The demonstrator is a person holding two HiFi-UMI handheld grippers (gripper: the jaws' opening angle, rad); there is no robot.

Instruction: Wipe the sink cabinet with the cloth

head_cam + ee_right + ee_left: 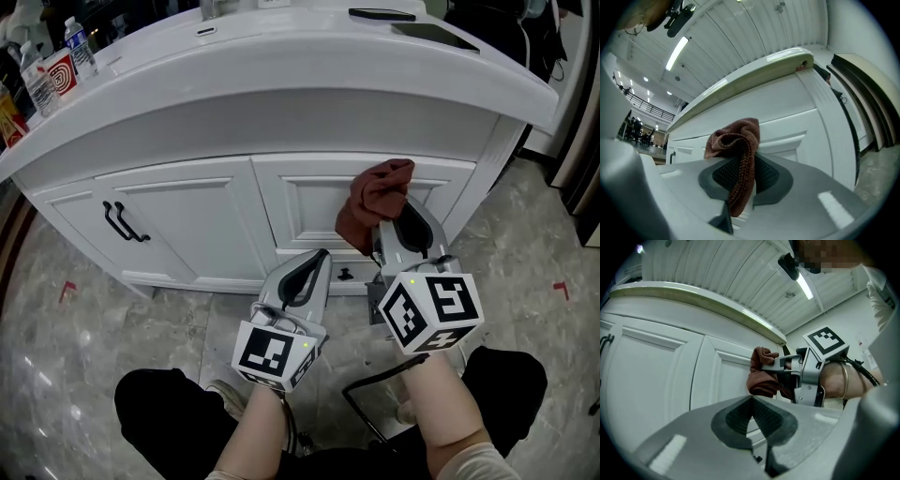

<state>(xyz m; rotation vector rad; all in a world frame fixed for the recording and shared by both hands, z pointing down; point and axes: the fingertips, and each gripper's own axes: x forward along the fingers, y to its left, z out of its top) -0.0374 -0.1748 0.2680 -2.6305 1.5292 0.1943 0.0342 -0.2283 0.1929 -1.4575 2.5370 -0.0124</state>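
Observation:
The white sink cabinet (197, 216) stands in front of me under a curved white countertop (281, 70). My right gripper (405, 225) is shut on a reddish-brown cloth (375, 199), which is bunched against the cabinet's right door panel (314, 206). In the right gripper view the cloth (736, 154) hangs between the jaws in front of the door (787, 136). My left gripper (302, 279) is shut with nothing in it, lower and to the left, just short of the cabinet's base. The left gripper view shows its pads (752, 420) together, and the right gripper with the cloth (761, 376) beyond.
A black handle (124, 223) sits on the left door. Bottles (56, 66) stand at the counter's left end, and dark flat items (412, 26) lie at its back right. Grey marbled floor (75, 319) surrounds the cabinet. My knees (169, 403) are low in the head view.

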